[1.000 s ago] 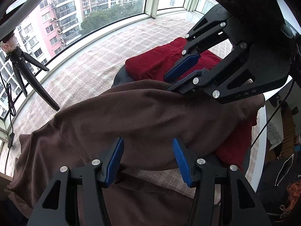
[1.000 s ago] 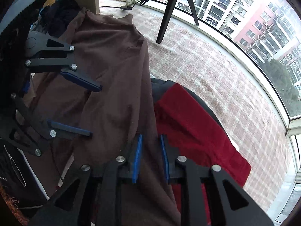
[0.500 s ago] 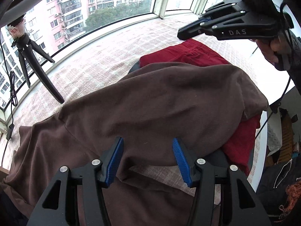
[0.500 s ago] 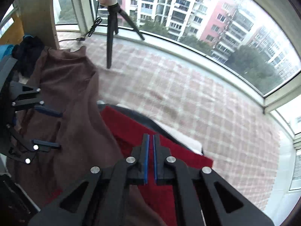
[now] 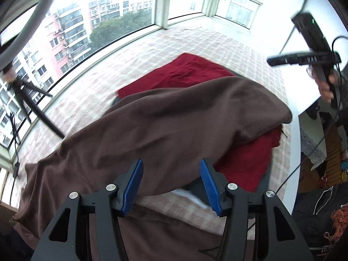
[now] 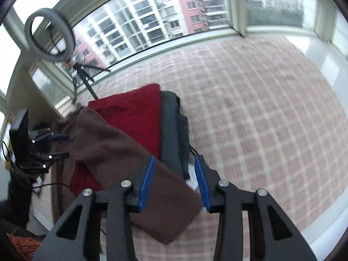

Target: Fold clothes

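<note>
A brown garment (image 5: 165, 126) lies stretched across a folded red garment (image 5: 187, 74) and a folded dark grey one on a checked bed cover. My left gripper (image 5: 171, 187) is open just above the brown garment's near edge, holding nothing. My right gripper (image 6: 174, 182) is open and empty, raised above the end of the brown garment (image 6: 121, 152); the red garment (image 6: 134, 115) and the dark grey garment (image 6: 174, 126) lie beyond it. The right gripper also shows at the right in the left wrist view (image 5: 271, 62). The left gripper shows at the left in the right wrist view (image 6: 63, 145).
A black tripod (image 5: 34, 106) with a ring light (image 6: 50, 37) stands on the checked cover (image 6: 250, 119) by the curved window. A white table edge (image 5: 295, 152) and clutter with an orange item (image 5: 339, 217) lie to the right of the bed.
My right gripper has let go of the brown garment, opened, and lifted up and away to the right. The garment's end now lies on the pile. The left gripper stays open.
</note>
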Available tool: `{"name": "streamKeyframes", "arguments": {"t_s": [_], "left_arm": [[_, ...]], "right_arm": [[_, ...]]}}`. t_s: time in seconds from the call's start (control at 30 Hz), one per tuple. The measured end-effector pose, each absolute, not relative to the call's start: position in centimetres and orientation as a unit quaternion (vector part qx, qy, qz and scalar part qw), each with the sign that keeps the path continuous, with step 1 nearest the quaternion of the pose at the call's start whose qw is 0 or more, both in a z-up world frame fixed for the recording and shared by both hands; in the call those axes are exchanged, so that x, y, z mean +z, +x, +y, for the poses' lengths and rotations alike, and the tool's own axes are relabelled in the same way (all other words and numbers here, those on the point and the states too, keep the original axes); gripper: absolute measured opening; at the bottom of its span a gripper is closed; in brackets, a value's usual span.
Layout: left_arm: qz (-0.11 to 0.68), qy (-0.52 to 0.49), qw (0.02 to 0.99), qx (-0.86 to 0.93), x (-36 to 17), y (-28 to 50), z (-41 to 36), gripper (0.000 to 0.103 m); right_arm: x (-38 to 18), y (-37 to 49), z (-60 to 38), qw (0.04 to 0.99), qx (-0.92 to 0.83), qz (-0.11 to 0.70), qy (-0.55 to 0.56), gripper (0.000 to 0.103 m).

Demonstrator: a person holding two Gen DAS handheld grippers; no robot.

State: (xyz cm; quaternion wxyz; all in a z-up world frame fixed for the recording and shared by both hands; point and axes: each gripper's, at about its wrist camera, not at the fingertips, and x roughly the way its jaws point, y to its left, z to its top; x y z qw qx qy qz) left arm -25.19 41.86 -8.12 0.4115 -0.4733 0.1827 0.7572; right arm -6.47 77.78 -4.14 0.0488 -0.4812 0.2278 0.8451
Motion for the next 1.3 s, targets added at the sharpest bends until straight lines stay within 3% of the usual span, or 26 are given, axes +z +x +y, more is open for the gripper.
{"name": "streamKeyframes", "arguments": {"t_s": [0.13,0.27,0.4,0.43,0.47,0.77,0.8,0.83,0.9,0.97,1.03,1.3], "left_arm": [[0.219,-0.46,0.449,0.734,-6.7,-21.4,47.3,0.052],[0.269,-0.434,0.5,0.699,-6.0,-17.0,53.3,0.052],[0.315,-0.416,0.529,0.669,-6.1,-13.8,58.1,0.052],[0.329,-0.413,0.527,0.666,-6.3,-13.4,58.9,0.052],[0.34,-0.411,0.527,0.662,-6.6,-12.9,59.6,0.052],[0.407,-0.367,0.513,0.661,-8.3,-10.6,65.0,0.052],[0.408,-0.367,0.512,0.661,-8.7,-10.8,65.4,0.047],[0.407,-0.371,0.509,0.662,-9.1,-11.0,65.5,0.029],[0.399,-0.387,0.502,0.662,-9.8,-11.5,65.4,0.007],[0.375,-0.402,0.507,0.664,-9.7,-11.9,64.6,0.006],[0.365,-0.405,0.513,0.663,-9.5,-11.8,63.9,0.005],[0.356,-0.415,0.5,0.672,-8.5,-10.1,60.4,0.009]], "right_arm": [[-8.8,-0.1,79.6,0.065,0.813,0.35,-0.461,0.037],[-11.1,0.9,79.3,0.0,0.792,0.439,-0.424,0.037],[-10.6,-0.3,78.7,-0.031,0.803,0.429,-0.411,0.033],[-10.0,-0.5,78.6,-0.036,0.807,0.421,-0.412,0.014],[-9.4,-0.7,78.5,-0.042,0.811,0.413,-0.412,0.006],[-6.8,-0.6,78.5,-0.065,0.811,0.39,-0.431,0.006],[-7.0,-0.4,78.6,-0.07,0.809,0.393,-0.432,0.006],[-7.1,-0.1,78.6,-0.073,0.807,0.395,-0.432,0.006],[-7.3,1.0,79.1,-0.072,0.808,0.402,-0.426,0.009],[-8.0,1.9,80.4,-0.053,0.806,0.424,-0.409,0.033],[-9.0,2.7,81.8,-0.033,0.804,0.446,-0.392,0.048],[-15.0,-1.5,82.7,-0.059,0.774,0.51,-0.37,0.048]]}}
